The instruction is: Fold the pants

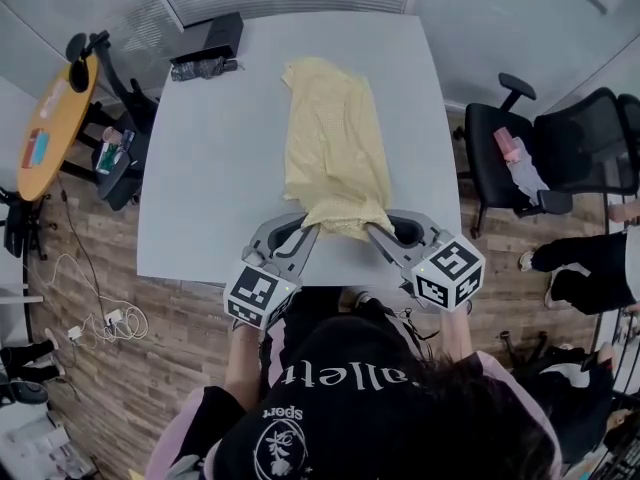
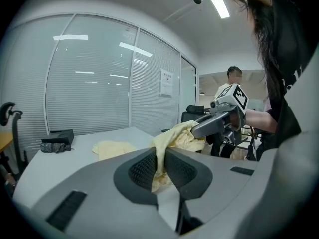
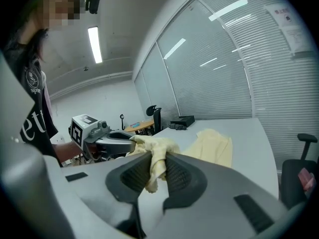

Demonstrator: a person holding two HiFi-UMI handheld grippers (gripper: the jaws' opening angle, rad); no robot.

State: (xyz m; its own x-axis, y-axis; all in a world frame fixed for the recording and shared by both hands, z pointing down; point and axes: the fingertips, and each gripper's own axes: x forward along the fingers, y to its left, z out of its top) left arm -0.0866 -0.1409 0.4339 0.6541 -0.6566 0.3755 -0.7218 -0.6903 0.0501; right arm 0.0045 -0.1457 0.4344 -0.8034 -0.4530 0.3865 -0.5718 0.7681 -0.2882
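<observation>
Grey moulded-plastic left gripper [image 1: 306,232] and right gripper [image 1: 374,232], with black ribbed pads [image 2: 142,169]; each carries a white cube [image 1: 260,295] printed with black square markers. Wearer: black T-shirt [image 1: 340,393] with white lettering, pink sleeves [image 1: 180,443].

Probably an office: blind-covered glass partitions [image 2: 94,83], black swivel chairs [image 1: 500,153] and a white meeting table [image 1: 200,188].

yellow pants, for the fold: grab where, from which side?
The near end, one corner per gripper, coming in over the near edge of the table. The pants lie as a long strip running away from the person, so those corners are the closest free ends and probably let that end carry over the rest. The left gripper and right gripper are each shut on fabric there.
</observation>
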